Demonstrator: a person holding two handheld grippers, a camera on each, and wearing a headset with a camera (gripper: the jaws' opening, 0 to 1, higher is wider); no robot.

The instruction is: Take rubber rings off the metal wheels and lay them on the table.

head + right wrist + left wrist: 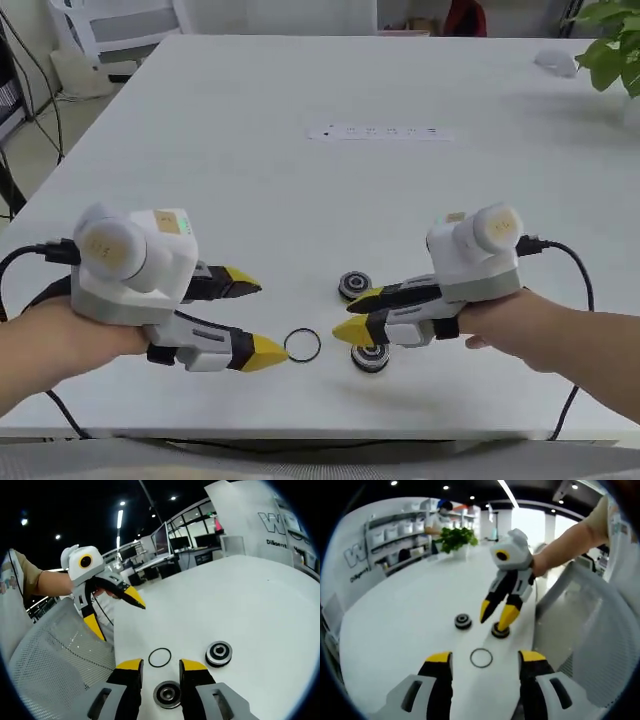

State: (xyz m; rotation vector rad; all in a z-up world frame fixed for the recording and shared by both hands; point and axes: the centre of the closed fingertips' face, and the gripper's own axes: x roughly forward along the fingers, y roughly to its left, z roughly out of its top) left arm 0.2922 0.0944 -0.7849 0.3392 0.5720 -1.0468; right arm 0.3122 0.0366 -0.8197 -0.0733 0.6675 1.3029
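**White surface, one ring off, two wheels**

White, matte surface (300, 190), long and broad. A white power strip (380, 132) lies flat toward its far edge. A green plant (610, 45) stands at the far right corner, with a small pale object (556, 62) beside it that is too blurred to identify. A white chair (120, 25) stands beyond the far left corner, and a grey mesh chair (50, 665) at the near edge. Room: dark ceiling with spot lights, white shelving (395, 540) with a person (440, 517) standing at it, glass-fronted bays, wall lettering only partly legible.

One black rubber ring (302, 345) lies flat on the surface close to the near edge, about mid-width, touching nothing. Two metal wheels:
- the far wheel (354, 285) stands alone, further from the near edge than the ring
- the near wheel (370, 357) sits just right of the ring

I cannot tell whether either wheel carries a ring.

Left gripper (270, 320): jaws spread wide and holding nothing, yellow tips just left of the ring. In the left gripper view the ring lies between them.

Right gripper (345, 314): jaws part-way open. In the right gripper view the near wheel sits between them. In the left gripper view one tip is down at the wheel's top. I cannot tell whether it touches.

Black cables trail from both grippers.
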